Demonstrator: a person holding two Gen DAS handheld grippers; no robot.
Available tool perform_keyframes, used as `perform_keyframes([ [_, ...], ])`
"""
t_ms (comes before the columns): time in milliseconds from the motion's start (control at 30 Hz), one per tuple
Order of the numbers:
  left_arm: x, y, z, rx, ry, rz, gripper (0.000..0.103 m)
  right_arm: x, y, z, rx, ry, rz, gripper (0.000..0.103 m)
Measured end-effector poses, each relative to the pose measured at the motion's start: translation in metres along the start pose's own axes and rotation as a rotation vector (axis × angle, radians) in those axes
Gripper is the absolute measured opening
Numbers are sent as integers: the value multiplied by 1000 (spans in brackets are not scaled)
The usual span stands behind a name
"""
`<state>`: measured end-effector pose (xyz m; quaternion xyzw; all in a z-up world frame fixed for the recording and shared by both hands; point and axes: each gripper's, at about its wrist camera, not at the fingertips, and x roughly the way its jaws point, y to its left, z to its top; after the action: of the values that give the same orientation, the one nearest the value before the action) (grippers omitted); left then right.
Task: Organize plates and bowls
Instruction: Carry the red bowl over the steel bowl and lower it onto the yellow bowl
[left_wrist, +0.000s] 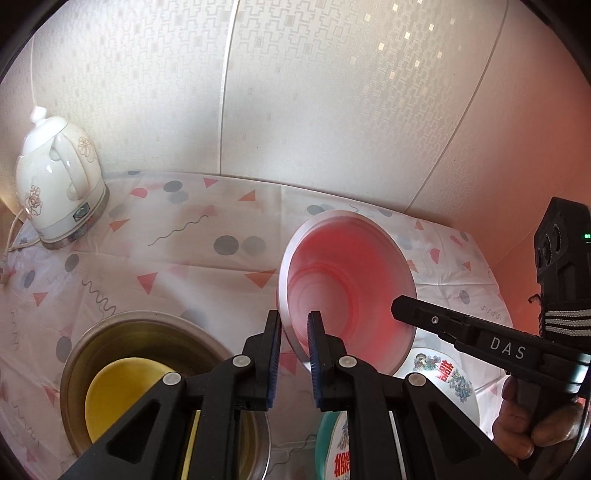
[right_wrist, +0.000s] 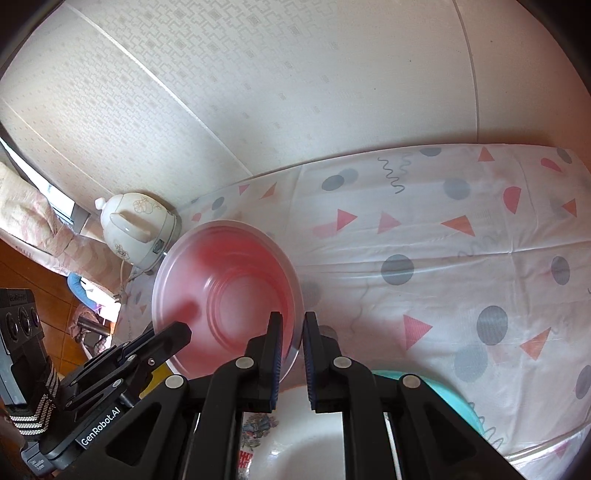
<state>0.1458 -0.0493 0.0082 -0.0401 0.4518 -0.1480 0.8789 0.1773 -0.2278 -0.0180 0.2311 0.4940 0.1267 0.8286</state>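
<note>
At far left of the left wrist view, a white ceramic kettle (left_wrist: 61, 181) stands at the back corner of a table under a patterned cloth (left_wrist: 192, 258). In front of it, toward the camera, a metal pot (left_wrist: 122, 332) sits on the cloth with a yellow bowl (left_wrist: 122, 391) inside it.

At center, the left gripper (left_wrist: 295, 354) has its 2 fingers closed onto the near-left rim of a pink translucent bowl (left_wrist: 347, 280), 1 finger outside the wall and 1 inside. The bowl is held in the air, tilted so its open mouth faces both cameras. It looks blurred, so it is probably moving.

To the right, the right gripper (left_wrist: 402, 306) reaches across the bowl's far-right rim. In the right wrist view its fingers also pinch that rim, with only the thin wall between the pads. So each gripper holds an opposite edge, and the bowl hangs between them.

Below and right of the bowl lie a white patterned plate (left_wrist: 443, 376) with red characters and a teal-rimmed plate (left_wrist: 328, 435).

My judgement: the coming move depends on where the bowl goes. The pot lies down and to the left, on the left gripper's side, so that gripper would lead if the bowl is nested there. The plates lie directly beneath.
</note>
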Motion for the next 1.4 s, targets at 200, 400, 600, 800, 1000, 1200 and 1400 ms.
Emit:
perform_keyframes([
  [200, -27, 9, -12, -3, -48, 34, 13, -2, 20, -11, -23, -1, 36, 12],
  [400, -44, 28, -24, -36, -66, 52, 13, 2, 40, -22, -53, 19, 65, 12],
  [600, -58, 48, -39, -72, -74, 62, 13, 9, 60, -33, -81, 41, 87, 12],
  [800, -80, 73, -47, -112, -106, 72, 13, 14, 87, -43, -123, 52, 120, 12],
  [1000, -101, 100, -59, -154, -128, 78, 13, 18, 115, -55, -173, 74, 159, 12],
  [1200, -114, 124, -73, -197, -134, 94, 13, 32, 138, -73, -217, 123, 176, 12],
  [1400, -111, 142, -91, -250, -102, 101, 13, 46, 149, -89, -242, 181, 182, 12],
])
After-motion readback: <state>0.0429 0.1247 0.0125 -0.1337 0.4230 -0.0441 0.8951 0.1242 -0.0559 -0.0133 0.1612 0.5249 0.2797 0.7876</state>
